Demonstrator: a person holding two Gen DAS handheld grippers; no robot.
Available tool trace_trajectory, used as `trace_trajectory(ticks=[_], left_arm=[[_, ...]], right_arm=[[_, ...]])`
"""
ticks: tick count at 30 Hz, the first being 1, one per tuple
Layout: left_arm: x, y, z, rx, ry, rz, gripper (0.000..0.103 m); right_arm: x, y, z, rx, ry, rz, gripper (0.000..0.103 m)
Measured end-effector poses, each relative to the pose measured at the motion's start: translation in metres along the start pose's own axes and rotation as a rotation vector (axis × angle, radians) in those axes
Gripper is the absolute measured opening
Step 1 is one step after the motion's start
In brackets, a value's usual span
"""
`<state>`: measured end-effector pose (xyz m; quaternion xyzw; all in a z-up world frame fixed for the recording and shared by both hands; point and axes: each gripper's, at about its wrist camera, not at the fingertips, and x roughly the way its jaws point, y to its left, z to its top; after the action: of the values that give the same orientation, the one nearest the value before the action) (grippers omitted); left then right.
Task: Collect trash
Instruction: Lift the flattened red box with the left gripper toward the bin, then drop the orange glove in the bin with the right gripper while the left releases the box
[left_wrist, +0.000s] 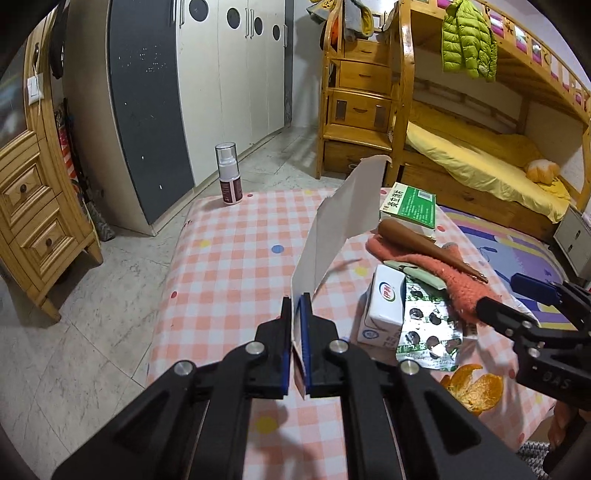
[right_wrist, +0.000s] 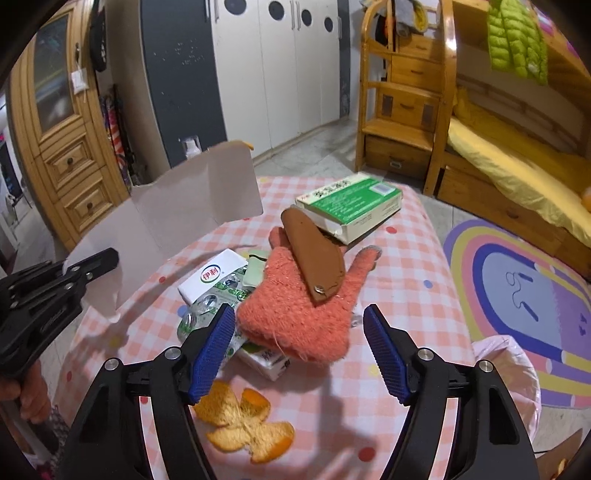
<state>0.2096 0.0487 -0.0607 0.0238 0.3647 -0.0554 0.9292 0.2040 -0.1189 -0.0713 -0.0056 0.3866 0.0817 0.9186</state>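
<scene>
Your left gripper (left_wrist: 297, 343) jaws clenched on flattened grey cardboard sheet (left_wrist: 341, 218), raised over checked bench (left_wrist: 229, 258). Right gripper (right_wrist: 299, 354) jaws released around orange knitted glove (right_wrist: 299, 310); risk: grabbing non-trash.

One glove (right_wrist: 295, 314), two boxes (right_wrist: 349, 206), one orange peel (right_wrist: 243, 424), one spray bottle (left_wrist: 229, 173).
</scene>
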Motion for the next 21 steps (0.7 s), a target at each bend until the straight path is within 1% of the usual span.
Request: trace_trajectory(ticks=[1, 2, 3, 4, 5, 6, 7, 10, 12, 15, 17, 21], left_arm=[[0.0, -0.001, 0.0, 0.004, 0.0, 0.001, 0.003], [0.0, -0.002, 0.0, 0.005, 0.0, 0.0, 0.003], [0.0, -0.003, 0.0, 0.007, 0.0, -0.003, 0.003], [0.0, -0.004, 0.0, 0.012, 0.0, -0.004, 0.003], [0.0, -0.005, 0.0, 0.013, 0.0, -0.004, 0.003], [-0.001, -0.005, 0.0, 0.014, -0.001, -0.004, 0.003], [-0.001, -0.005, 0.0, 0.014, -0.002, -0.004, 0.003], [-0.001, -0.006, 0.0, 0.008, -0.005, 0.002, 0.003], [0.0, -0.008, 0.0, 0.003, -0.003, 0.006, 0.003], [0.001, -0.011, 0.001, -0.002, 0.001, 0.009, 0.003], [0.001, -0.014, 0.002, 0.001, -0.001, 0.01, 0.003], [0.002, -0.02, 0.003, 0.005, -0.001, 0.017, 0.003]], right_arm=[[0.004, 0.0, 0.001, 0.001, 0.013, -0.003, 0.072], [0.009, 0.001, 0.001, 0.002, 0.032, 0.002, 0.068], [0.01, 0.001, 0.001, 0.004, 0.041, 0.012, 0.056], [0.011, 0.0, 0.0, 0.01, 0.05, 0.025, 0.049], [0.01, -0.002, -0.001, 0.02, 0.056, 0.029, 0.035], [0.008, -0.004, -0.002, 0.019, 0.053, 0.022, 0.023], [0.004, -0.006, -0.003, 0.015, 0.042, 0.013, 0.019], [-0.011, -0.014, -0.006, 0.016, 0.003, 0.002, 0.013], [-0.02, -0.02, -0.007, 0.008, -0.017, -0.006, 0.011], [-0.041, -0.029, -0.01, 0.003, -0.096, 0.016, 0.01], [-0.057, -0.032, -0.01, -0.009, -0.164, 0.014, 0.01], [-0.069, -0.035, -0.009, -0.011, -0.218, 0.014, 0.01]])
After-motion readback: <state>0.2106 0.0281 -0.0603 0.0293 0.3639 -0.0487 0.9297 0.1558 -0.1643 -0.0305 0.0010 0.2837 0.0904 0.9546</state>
